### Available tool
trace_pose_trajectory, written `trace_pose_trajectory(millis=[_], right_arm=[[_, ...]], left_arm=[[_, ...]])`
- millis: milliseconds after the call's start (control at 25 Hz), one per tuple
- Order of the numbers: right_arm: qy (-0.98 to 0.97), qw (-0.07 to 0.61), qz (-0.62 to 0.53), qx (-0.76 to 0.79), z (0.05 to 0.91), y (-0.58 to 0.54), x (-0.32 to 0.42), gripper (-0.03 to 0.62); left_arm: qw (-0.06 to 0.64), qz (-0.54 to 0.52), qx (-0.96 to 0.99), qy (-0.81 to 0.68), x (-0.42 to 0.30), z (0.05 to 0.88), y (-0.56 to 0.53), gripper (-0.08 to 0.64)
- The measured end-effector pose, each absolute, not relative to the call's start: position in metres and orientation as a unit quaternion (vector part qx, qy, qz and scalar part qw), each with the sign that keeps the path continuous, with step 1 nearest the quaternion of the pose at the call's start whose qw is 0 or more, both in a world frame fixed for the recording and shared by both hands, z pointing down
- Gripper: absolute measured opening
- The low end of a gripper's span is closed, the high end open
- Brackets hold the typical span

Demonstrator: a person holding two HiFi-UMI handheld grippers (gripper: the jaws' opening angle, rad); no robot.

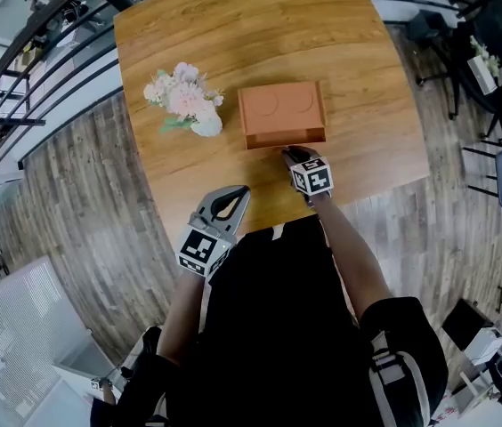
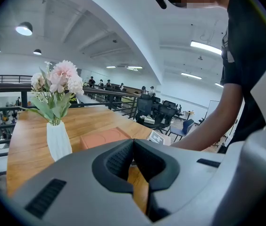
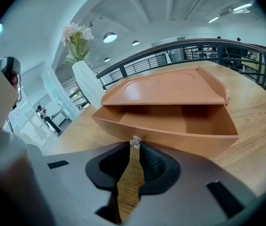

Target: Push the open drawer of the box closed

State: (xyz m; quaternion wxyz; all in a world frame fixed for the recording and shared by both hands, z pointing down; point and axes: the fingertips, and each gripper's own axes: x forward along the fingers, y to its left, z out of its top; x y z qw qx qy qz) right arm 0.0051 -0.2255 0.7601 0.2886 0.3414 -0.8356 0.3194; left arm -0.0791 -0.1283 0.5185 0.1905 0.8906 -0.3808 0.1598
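Note:
A terracotta box point(image 1: 282, 109) stands in the middle of the wooden table point(image 1: 367, 78), its drawer point(image 3: 170, 126) pulled out toward me and empty inside. In the right gripper view the drawer's small clear knob point(image 3: 135, 142) sits right between the jaw tips. My right gripper point(image 1: 294, 156) is at the drawer's front, shut on that knob. My left gripper point(image 1: 238, 194) hovers at the table's near edge, left of the box and apart from it, shut with nothing in it. The left gripper view shows the box point(image 2: 104, 138) beyond the closed jaws.
A white vase point(image 1: 205, 124) with pink flowers point(image 1: 180, 96) stands just left of the box. The table's near edge point(image 1: 198, 225) runs under my left gripper. Wood floor, railings and office chairs surround the table.

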Motion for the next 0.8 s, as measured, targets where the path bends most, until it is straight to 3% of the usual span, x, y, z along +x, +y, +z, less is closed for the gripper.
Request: trace_pose_trajectory(millis=[800], right_arm=[[-0.831,0.274,0.327,0.355,0.76,-0.255,-0.001,0.08]], left_arm=[[0.193,0.159,0.89,-0.382,-0.078,0.518,-0.131,0.023]])
